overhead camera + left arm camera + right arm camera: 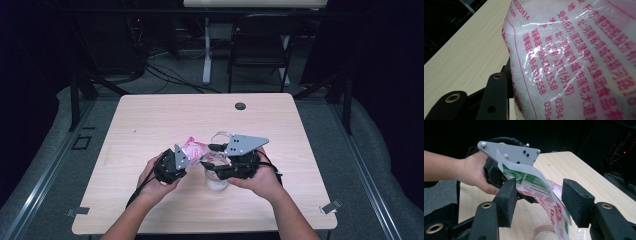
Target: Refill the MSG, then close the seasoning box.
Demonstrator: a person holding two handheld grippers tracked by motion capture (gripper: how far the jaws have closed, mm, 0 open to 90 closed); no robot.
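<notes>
A clear plastic bag (194,149) with red print and white grains inside hangs over the table's front middle. My left gripper (189,159) is shut on it; in the left gripper view the bag (574,50) presses against one black finger (495,97). My right gripper (212,156) is open, its pads either side of the bag's top edge (534,182) without touching it. Behind the bag, a hand holds the left gripper (524,195). A clear cup (217,181) with white contents stands under the bag, and its rim (544,230) is visible between the right jaws.
The wooden table (150,120) has a black round cap (240,106) near its far edge. Metal clips sit at the front corners (77,211) (331,206). A folding chair (260,45) stands beyond the table.
</notes>
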